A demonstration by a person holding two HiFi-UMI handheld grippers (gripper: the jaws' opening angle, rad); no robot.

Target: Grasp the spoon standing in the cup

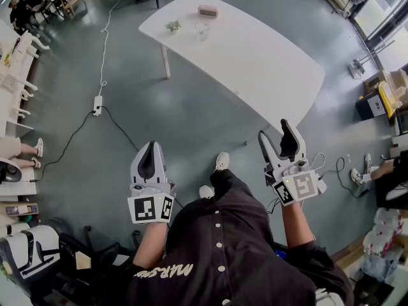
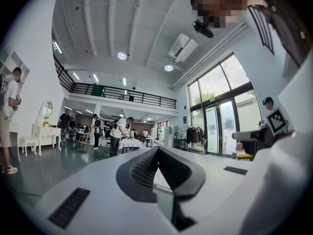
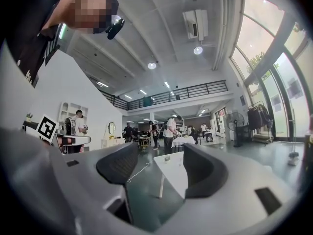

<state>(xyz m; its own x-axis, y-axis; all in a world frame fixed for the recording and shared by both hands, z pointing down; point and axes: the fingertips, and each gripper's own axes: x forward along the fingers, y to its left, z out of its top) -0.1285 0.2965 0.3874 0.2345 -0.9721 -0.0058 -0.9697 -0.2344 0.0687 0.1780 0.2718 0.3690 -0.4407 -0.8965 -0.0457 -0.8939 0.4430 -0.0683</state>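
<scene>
I had both grippers low in the frame, over the grey floor [image 1: 191,120] and well apart from the white surface [image 1: 255,56] at the upper middle. The left gripper [image 1: 152,146] had its jaws pressed together with nothing in them. The right gripper [image 1: 275,131] had its jaws spread wide and empty; in the right gripper view only the distant surface showed between them. The clear cup [image 1: 202,30] stood near the surface's upper end, between a brownish box [image 1: 207,11] and a green sprig [image 1: 173,25]. The spoon in it was too small for me to make out.

Probably a studio hall: mezzanine railing [image 2: 122,93], glass doors [image 2: 220,126], white table [image 1: 255,50].
</scene>
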